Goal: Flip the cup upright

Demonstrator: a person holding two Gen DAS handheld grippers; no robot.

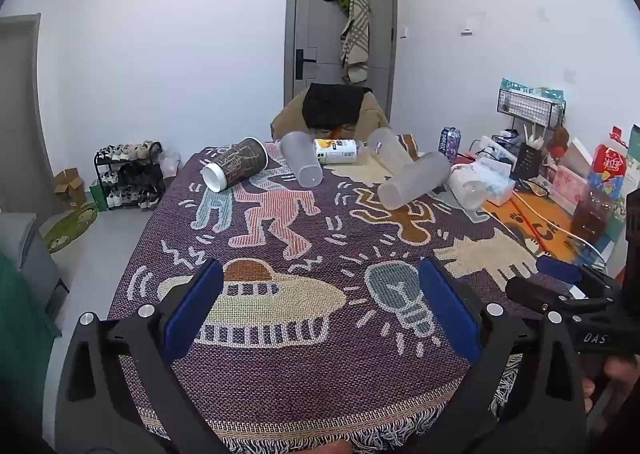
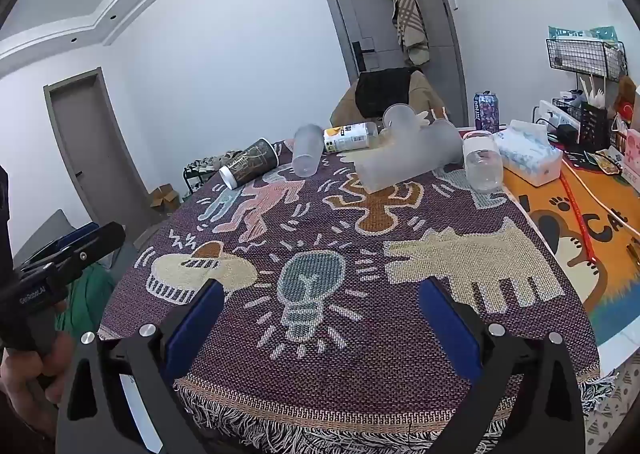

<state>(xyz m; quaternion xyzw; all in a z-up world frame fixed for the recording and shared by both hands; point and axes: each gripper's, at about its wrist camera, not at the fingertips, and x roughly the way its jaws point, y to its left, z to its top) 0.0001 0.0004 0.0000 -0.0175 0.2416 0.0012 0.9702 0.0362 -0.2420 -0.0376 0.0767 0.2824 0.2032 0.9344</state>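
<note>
Both grippers are hovering over the near edge of the patterned woven cloth (image 1: 320, 366), and neither is touching anything. The left gripper (image 1: 320, 274) is holding its blue-padded jaws wide apart with only cloth between them; the right gripper (image 2: 320, 294) is spread just as wide, also with nothing in it.

The cups are lying on their sides in a loose row across the far part of the cloth, well apart from both grippers. At far left, the dark printed cup (image 1: 236, 169) is resting with its long axis running diagonally: the white-rimmed end is pointing near and left, the other end far and right. Just right of it, a frosted translucent cup (image 1: 301, 159) is lying with one end toward the far left and the other angled near and right. Behind that, a white-and-yellow labelled bottle (image 1: 336, 151) is lying roughly crosswise. Further right, a second frosted cup (image 1: 389, 150) is lying with its open mouth facing the far side, and a third frosted cup (image 1: 414, 180) is crossing just in front of it, its long axis sloping from far right down to near left. In the right wrist view these two are overlapping, so whether they are touching cannot be told.

A clear jar (image 2: 483, 163) is sitting just right of the cups, beside a tissue box (image 2: 528, 158), and a purple can (image 2: 486, 111) is standing upright farther back.
</note>
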